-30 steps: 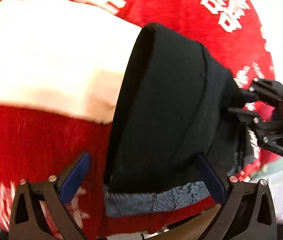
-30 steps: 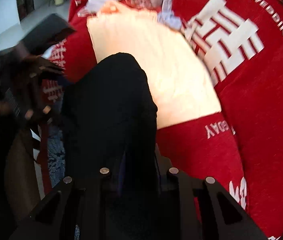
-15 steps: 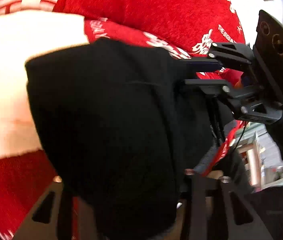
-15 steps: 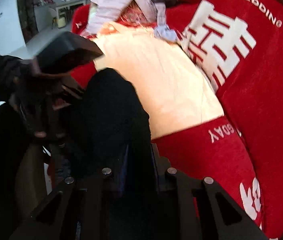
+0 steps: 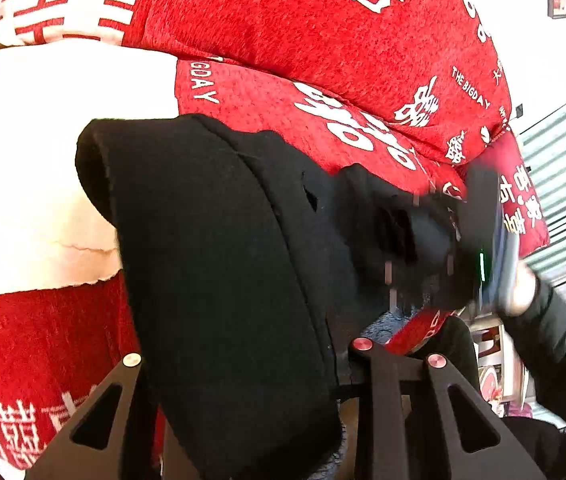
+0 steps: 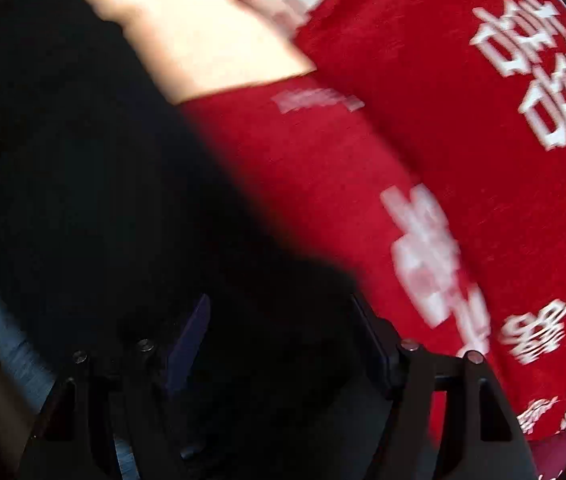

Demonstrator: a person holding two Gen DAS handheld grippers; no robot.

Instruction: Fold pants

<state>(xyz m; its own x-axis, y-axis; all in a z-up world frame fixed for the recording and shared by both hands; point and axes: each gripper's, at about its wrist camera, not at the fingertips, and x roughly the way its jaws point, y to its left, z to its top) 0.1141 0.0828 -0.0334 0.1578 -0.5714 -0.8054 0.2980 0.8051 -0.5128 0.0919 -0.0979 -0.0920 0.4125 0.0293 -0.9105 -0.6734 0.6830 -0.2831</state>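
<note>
While your right gripper (image 6: 283, 344) opens its jaws, the black pants (image 5: 211, 264) it pinched a second ago sit loose between the blue pads, so that side of the fold is being let go. Your left gripper (image 5: 243, 364), wide open a second ago, is closing on the folded bundle, which fills the space between its fingers and drapes forward over them. That hands the pants to your left side, likely to carry or lay them down. Ahead of both grippers lies the red blanket (image 5: 323, 40), with a cream cloth (image 5: 43, 152) just left of the pants. White lettering on the red reads "THE BIGDAY", beside large Chinese characters
</note>
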